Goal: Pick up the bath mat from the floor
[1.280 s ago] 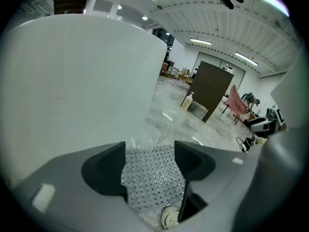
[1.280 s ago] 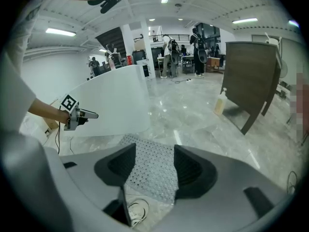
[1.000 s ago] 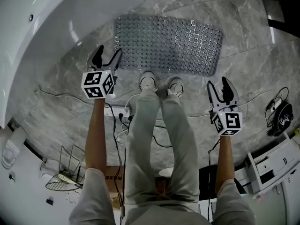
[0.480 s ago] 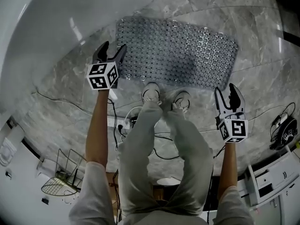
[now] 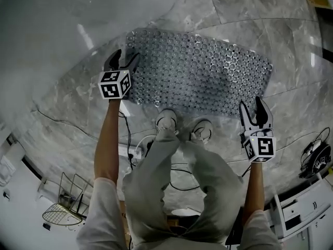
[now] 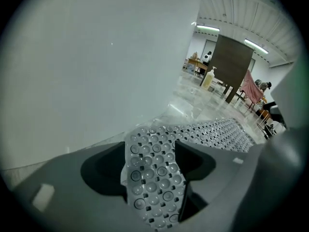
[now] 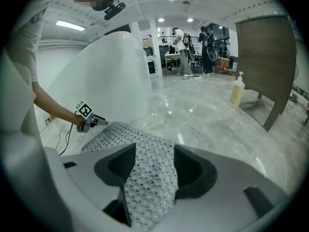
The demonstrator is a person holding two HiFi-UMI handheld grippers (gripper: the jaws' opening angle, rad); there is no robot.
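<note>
The bath mat point(image 5: 197, 72) is a clear grey sheet covered in round studs, spread over the marble floor beside the tub. My left gripper point(image 5: 122, 60) is at the mat's near left corner, and my right gripper point(image 5: 255, 105) is at its near right corner. In the left gripper view, a strip of the mat point(image 6: 154, 178) runs between the jaws, which are shut on it. The right gripper view shows the same: the mat point(image 7: 149, 178) is pinched between the jaws and stretches away toward the left gripper point(image 7: 99, 122).
A white bathtub point(image 5: 52, 30) curves along the left. My shoes point(image 5: 165, 120) stand just behind the mat's near edge. Cables and a power strip point(image 5: 132, 150) lie behind my feet. A wire rack point(image 5: 62, 202) and a drawer unit point(image 5: 307, 202) sit further back. A soap bottle point(image 7: 236, 92) stands by a brown panel point(image 7: 270, 62).
Both grippers have moved forward onto the mat's near corners. The mat fills more of the head view, and its near edge now reaches both grippers.
</note>
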